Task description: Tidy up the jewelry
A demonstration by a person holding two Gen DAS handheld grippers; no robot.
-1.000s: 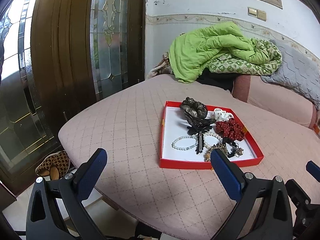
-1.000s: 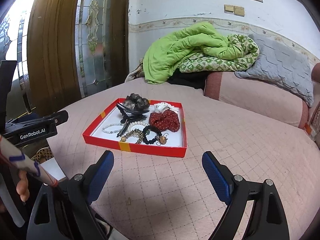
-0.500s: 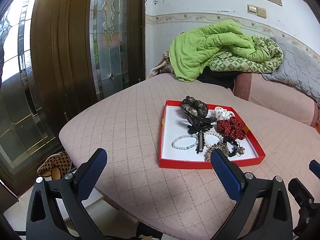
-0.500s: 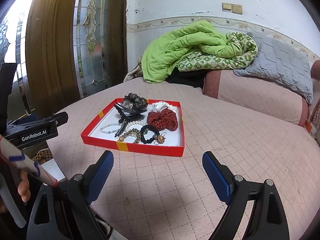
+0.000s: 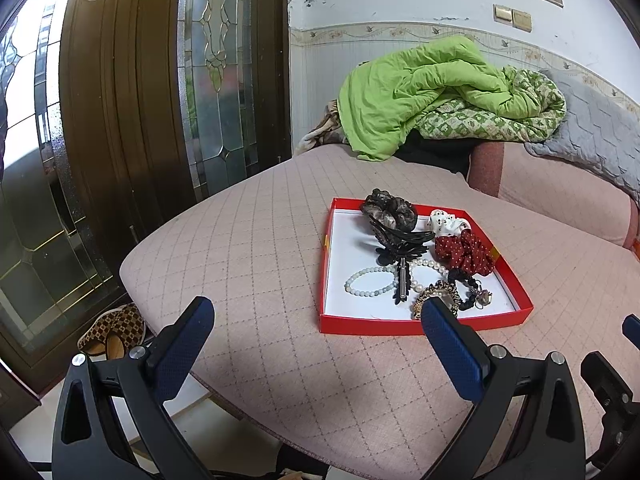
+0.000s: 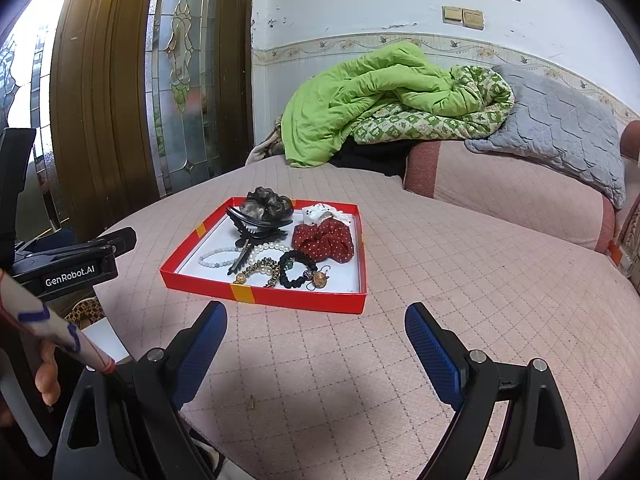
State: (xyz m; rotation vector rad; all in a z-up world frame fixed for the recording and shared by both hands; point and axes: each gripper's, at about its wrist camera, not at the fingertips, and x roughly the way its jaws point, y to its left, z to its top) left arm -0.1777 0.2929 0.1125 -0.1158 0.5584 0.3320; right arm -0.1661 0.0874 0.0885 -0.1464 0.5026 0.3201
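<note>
Jewelry sits in a red tray (image 6: 264, 298) on the pink quilted bed (image 6: 460, 280), at mid-frame in the right wrist view, just beyond the right gripper (image 6: 316, 344), whose blue pads are wide apart and empty. In the left wrist view the tray (image 5: 368, 325) lies right of centre; the left gripper (image 5: 316, 334) is likewise spread, its right pad (image 5: 452, 344) hiding the tray's near rim and part of a leopard-print band (image 5: 436, 290). Tangled pieces are hard to separate.

Tray (image 6: 296, 302) on bed (image 6: 440, 280); scrunchies (image 6: 324, 238), bracelets (image 6: 218, 257) inside; quilt pile (image 6: 380, 96) behind; door (image 5: 120, 100) left.
</note>
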